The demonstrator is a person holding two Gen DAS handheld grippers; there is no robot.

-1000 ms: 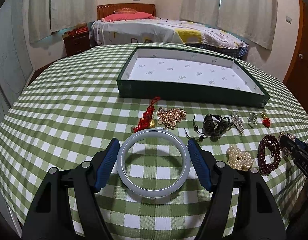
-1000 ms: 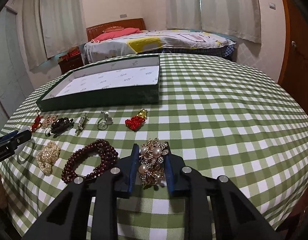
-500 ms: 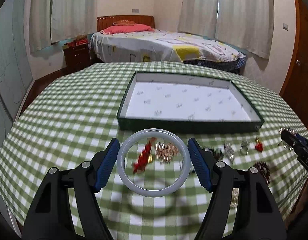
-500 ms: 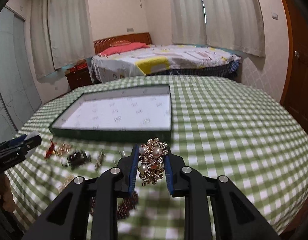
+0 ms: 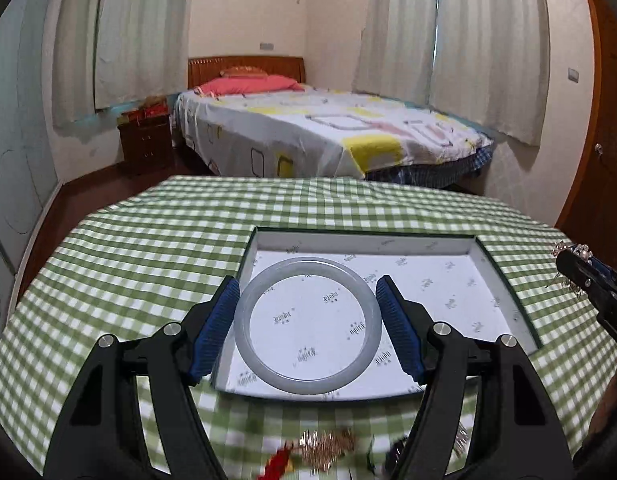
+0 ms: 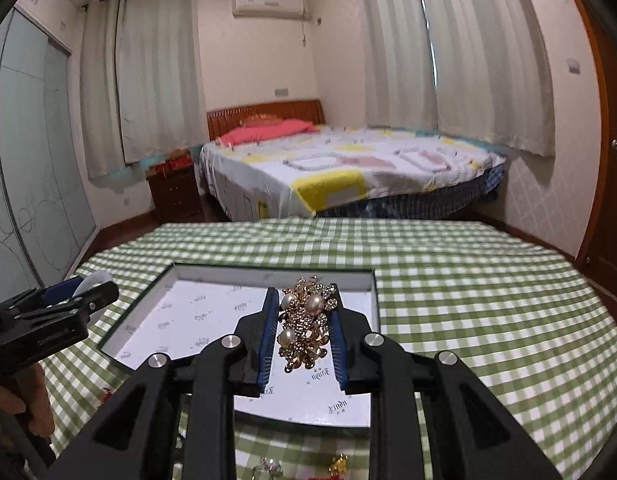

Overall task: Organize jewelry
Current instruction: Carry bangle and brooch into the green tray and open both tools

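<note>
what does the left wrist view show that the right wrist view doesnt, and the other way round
Only the left wrist view shows the pale translucent bangle in full, clamped between the left gripper's blue pads.

Only the right wrist view shows the gold brooch with pearls in full, pinched in the right gripper, and the white wall air conditioner whole.

Both show the dark green box with white printed lining on the green checked tablecloth, the bed, and the other gripper at the frame's edge.

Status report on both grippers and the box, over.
Left gripper shut on pale bangle. Right gripper shut on pearl brooch. Both above green box, nothing in it.
</note>
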